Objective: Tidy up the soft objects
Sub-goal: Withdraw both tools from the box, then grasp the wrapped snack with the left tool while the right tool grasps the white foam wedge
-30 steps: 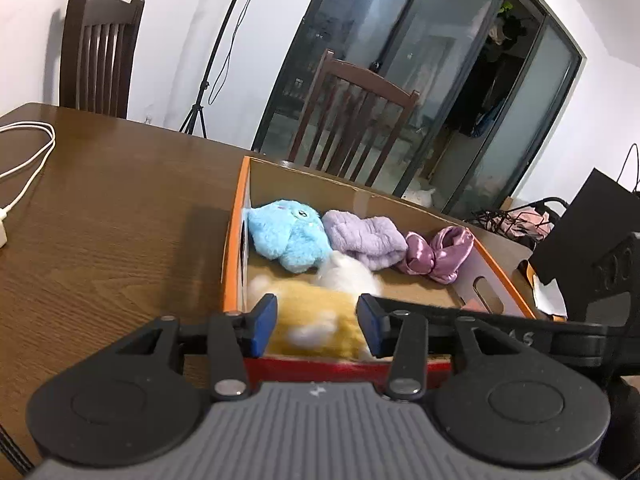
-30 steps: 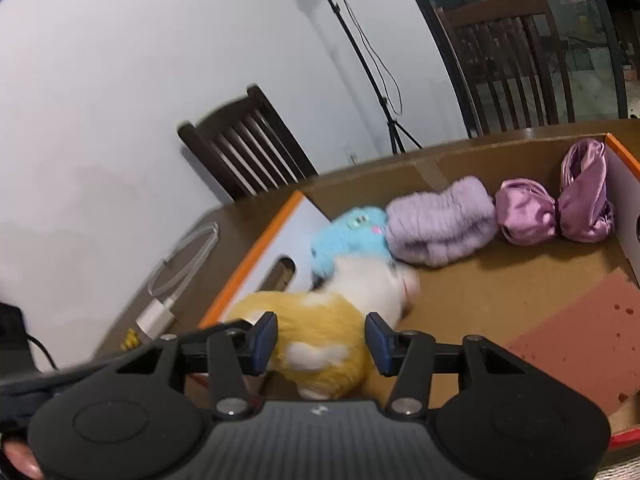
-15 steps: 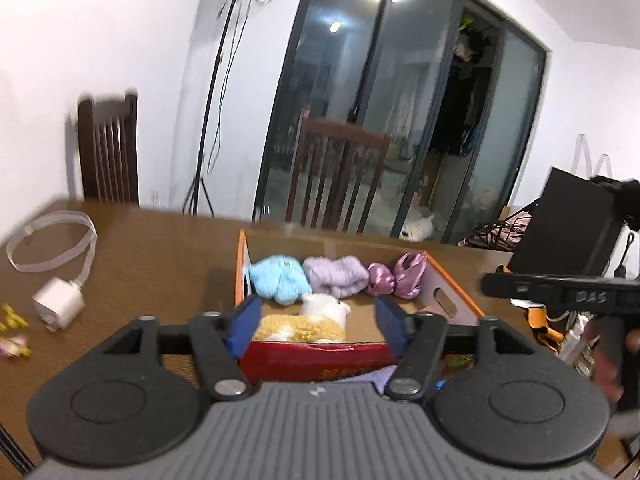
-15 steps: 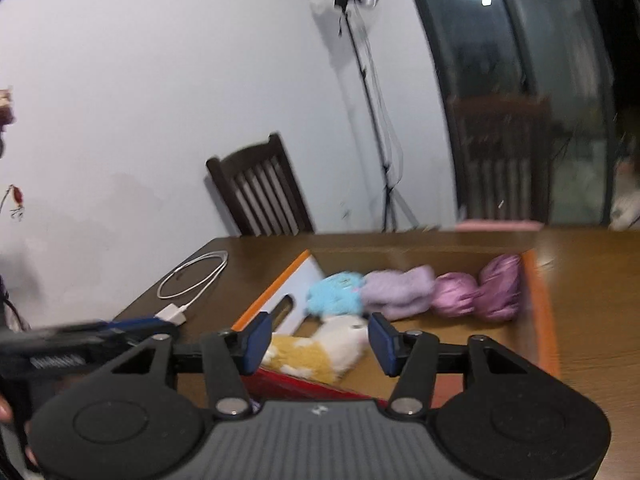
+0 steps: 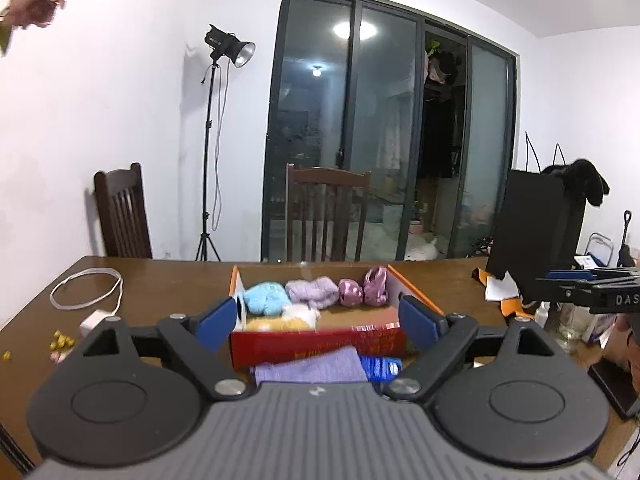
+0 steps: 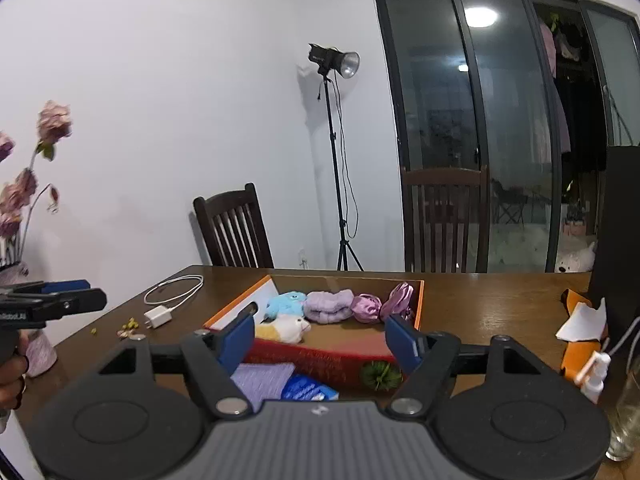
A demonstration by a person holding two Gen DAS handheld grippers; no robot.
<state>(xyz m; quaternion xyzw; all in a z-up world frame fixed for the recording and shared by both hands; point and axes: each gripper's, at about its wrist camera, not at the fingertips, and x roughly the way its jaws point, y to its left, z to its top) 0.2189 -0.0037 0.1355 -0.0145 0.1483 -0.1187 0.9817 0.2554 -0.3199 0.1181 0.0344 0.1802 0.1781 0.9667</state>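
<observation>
An orange-rimmed cardboard box [image 5: 320, 342] [image 6: 421, 304] sits on the brown table. It holds a blue plush [image 5: 266, 300] [image 6: 284, 304], a lilac towel roll [image 5: 312, 292] [image 6: 328, 306], a pink satin scrunchie [image 5: 362, 290] [image 6: 380, 304] and a yellow-and-white plush [image 5: 284, 320] [image 6: 282, 328]. My left gripper [image 5: 316, 322] hangs back from the box above the table, its jaws opening with nothing between them. My right gripper [image 6: 320, 340] is likewise drawn back, its jaws opening and empty. A purple cloth [image 5: 308, 366] [image 6: 260, 380] lies in front of the box.
A blue packet [image 6: 308, 392] and a green spiky ball [image 6: 380, 374] lie by the box front. A white charger with cable [image 5: 94, 316] is on the left, a black bag [image 5: 536, 232], spray bottle [image 6: 596, 372] and glass [image 6: 628, 412] on the right. Chairs stand behind.
Both grippers have drawn back and upward from the box and opened wider. The yellow-and-white plush, earlier between the fingers, now lies in the box.
</observation>
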